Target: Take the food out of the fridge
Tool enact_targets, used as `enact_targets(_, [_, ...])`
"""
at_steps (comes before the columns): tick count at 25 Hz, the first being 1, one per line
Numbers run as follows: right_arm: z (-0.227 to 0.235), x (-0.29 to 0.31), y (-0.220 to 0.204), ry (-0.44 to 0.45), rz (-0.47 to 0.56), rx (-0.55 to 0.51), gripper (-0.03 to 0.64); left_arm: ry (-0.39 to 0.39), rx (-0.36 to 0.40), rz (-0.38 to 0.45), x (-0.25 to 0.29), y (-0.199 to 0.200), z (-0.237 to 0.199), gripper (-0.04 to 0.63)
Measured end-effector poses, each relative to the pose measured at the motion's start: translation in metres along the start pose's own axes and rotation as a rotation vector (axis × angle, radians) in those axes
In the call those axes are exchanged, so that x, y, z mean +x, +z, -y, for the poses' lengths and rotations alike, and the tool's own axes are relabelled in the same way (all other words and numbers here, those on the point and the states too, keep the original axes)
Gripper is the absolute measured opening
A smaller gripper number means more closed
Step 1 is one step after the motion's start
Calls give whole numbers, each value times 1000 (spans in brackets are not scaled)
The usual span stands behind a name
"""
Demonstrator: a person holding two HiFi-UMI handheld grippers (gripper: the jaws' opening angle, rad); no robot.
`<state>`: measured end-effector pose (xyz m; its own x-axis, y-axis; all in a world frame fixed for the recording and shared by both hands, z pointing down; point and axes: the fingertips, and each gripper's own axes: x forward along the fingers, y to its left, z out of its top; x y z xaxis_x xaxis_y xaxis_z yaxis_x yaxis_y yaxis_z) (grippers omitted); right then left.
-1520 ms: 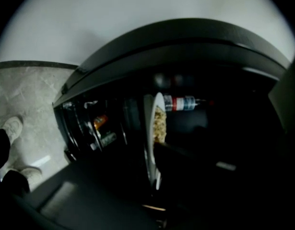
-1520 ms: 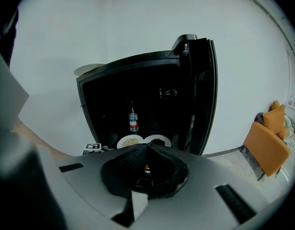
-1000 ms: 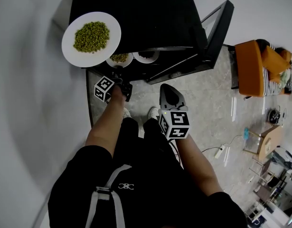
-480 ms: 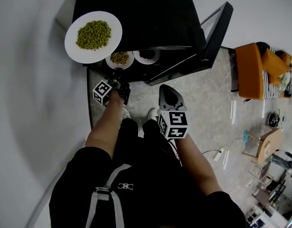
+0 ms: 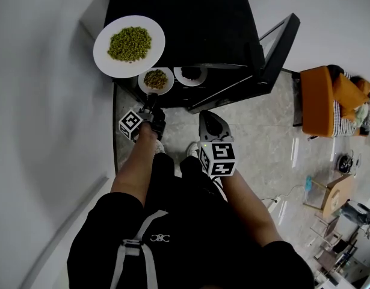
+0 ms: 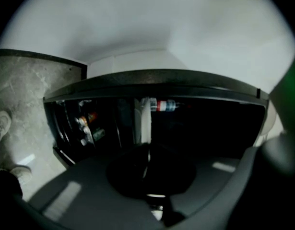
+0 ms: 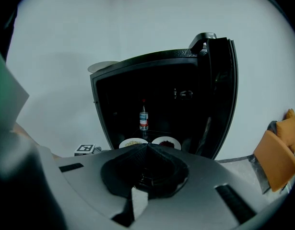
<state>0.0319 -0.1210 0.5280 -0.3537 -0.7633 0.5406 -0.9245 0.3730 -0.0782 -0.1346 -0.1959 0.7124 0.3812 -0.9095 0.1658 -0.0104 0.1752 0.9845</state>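
Note:
The black fridge point(image 5: 185, 17) stands open below me, its door point(image 5: 275, 47) swung to the right. On its shelf sit a small white plate of greenish beans point(image 5: 156, 80) and a small plate of dark food point(image 5: 191, 74). My left gripper point(image 5: 151, 100) is at the near rim of the bean plate, jaws closed on it. In the left gripper view the plate point(image 6: 144, 123) shows edge-on between the dark jaws of the left gripper point(image 6: 148, 163). My right gripper point(image 5: 207, 115) hangs shut and empty in front of the fridge. The right gripper view shows both plates point(image 7: 133, 142) point(image 7: 166, 141) beyond the right gripper point(image 7: 147, 148).
A large white plate of green peas point(image 5: 129, 46) rests on the fridge top. A water bottle point(image 7: 144, 118) stands deep inside the fridge, and small bottles point(image 6: 87, 126) fill the door shelf. A white wall runs on the left. An orange chair point(image 5: 329, 95) stands at the right.
The left gripper has closed on the bean plate's rim, and the plate now shows further out from under the fridge top. The right gripper has stayed put.

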Motion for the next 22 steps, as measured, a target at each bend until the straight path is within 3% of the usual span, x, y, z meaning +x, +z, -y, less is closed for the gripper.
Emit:
enact_targets(6, [3,4,-4,10,-20,-15,-2,39,-11,48,4,8,-13,14])
enact_targets(8, [5,5,-6,10,-31,-17,-2,25,-27,67,6,12,-12,85])
enact_targets(11, [9,6,-9,5,-37,-12,-2,10,-32,79,12,16,-11,121])
enact_targets(14, [13,7,-8,0,-39,-6,-2,37,-41,83,19,20,-14,120])
enact_targets(17, [15,7,-6,-3,-37,-4,-2,74,-77,93,22,20,-19,16])
enact_targets(22, [20,8,-2,-6,-28,0,-2,64,-95,86,19,14,-19,9])
